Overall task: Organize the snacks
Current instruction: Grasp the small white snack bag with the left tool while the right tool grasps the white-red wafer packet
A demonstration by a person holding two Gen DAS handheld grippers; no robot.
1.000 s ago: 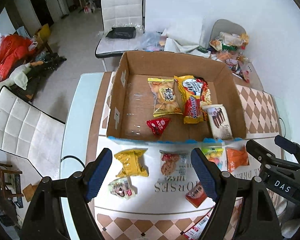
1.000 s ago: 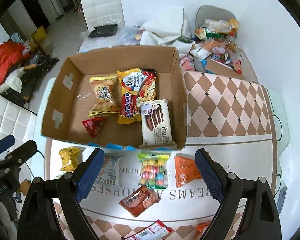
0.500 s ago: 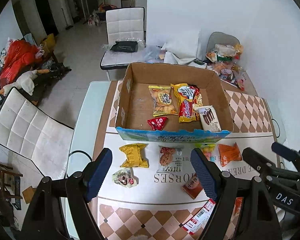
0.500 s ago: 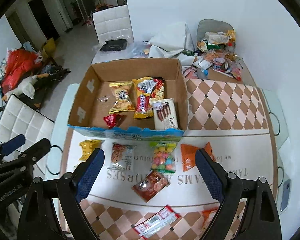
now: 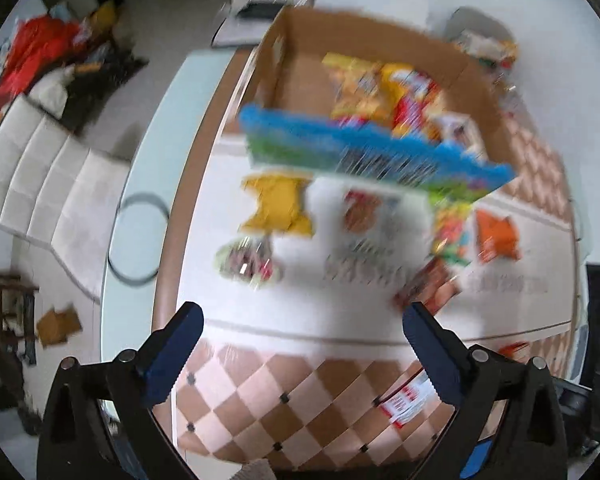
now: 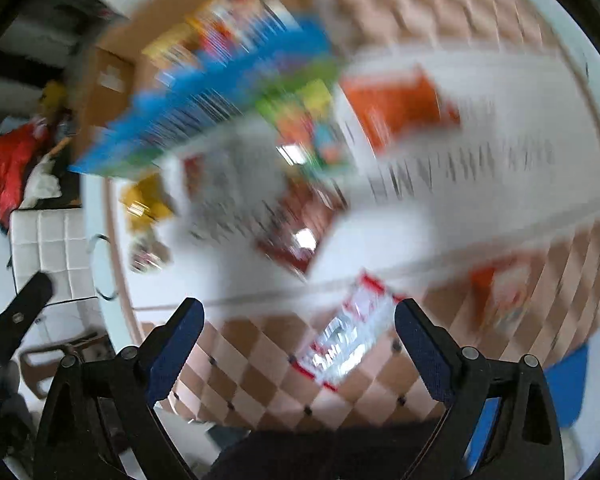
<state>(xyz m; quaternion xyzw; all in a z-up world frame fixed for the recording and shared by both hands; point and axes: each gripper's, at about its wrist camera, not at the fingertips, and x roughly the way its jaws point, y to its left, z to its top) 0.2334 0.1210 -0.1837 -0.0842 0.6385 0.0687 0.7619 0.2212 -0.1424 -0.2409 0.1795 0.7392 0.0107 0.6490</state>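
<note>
- We are holding the left tool (image 5: pixel 300 340) and right tool (image 6: pixel 298 330) spread wide, both empty.
- Loose snacks are lying on the desk (image 5: pixel 340 380) before the brown cardboard box (image 5: pixel 296 60).
- We are judging the red-edged foil packet (image 6: pixel 346 342) nearest, directly ahead of the right tool, its long axis diagonal.

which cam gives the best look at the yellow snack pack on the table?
Left wrist. The yellow snack pack sits unobstructed near frame centre, just in front of the cardboard box, only mildly blurred. The right wrist view shows it small, off to the left, and badly smeared by motion blur.
</note>
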